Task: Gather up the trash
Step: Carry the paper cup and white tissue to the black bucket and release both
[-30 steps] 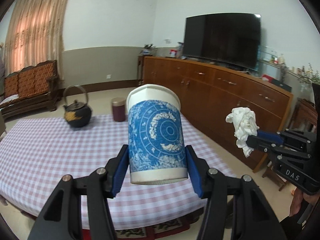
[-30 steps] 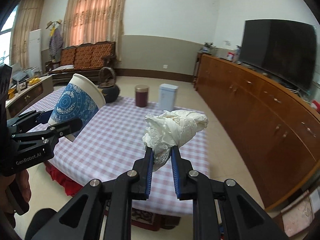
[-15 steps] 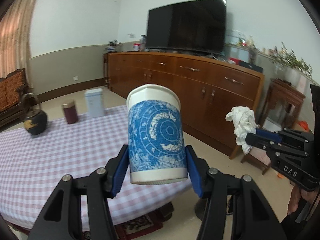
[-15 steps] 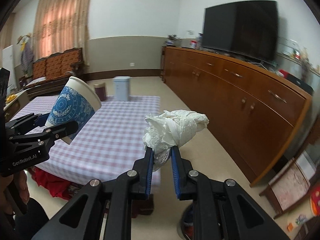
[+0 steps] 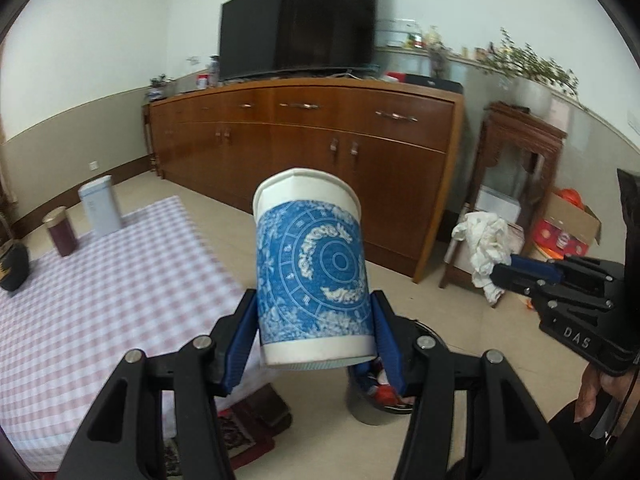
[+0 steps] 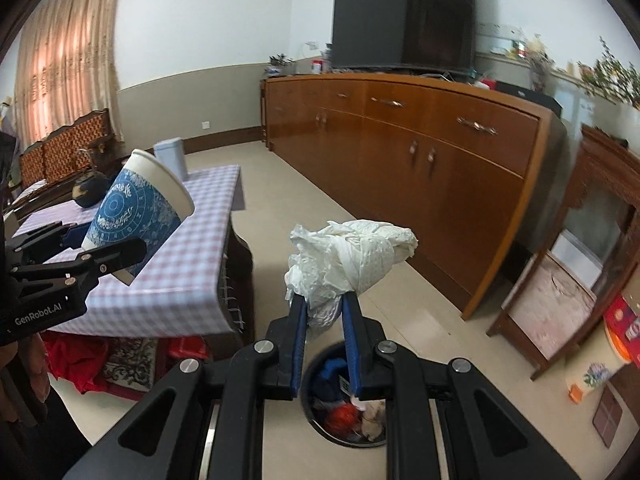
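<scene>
Checked cloth on the surface (image 5: 100, 280) had slid off to the left since half a second earlier, and a round trash bin (image 6: 316, 412) had come into view on the floor just below both sets of jaws. The left gripper (image 5: 314, 320) clenched one blue-patterned paper cup (image 5: 314, 280); the right gripper (image 6: 324, 312) clenched one crumpled white tissue (image 6: 352, 256) above the bin.

Black tool (image 6: 324, 312), blue pads (image 6: 298, 320), silver screws

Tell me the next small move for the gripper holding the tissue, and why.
Probably lower the right gripper slightly and open it: it is shut on the crumpled tissue, and the trash bin, already holding scraps, sits on the floor just beneath its fingers.
</scene>
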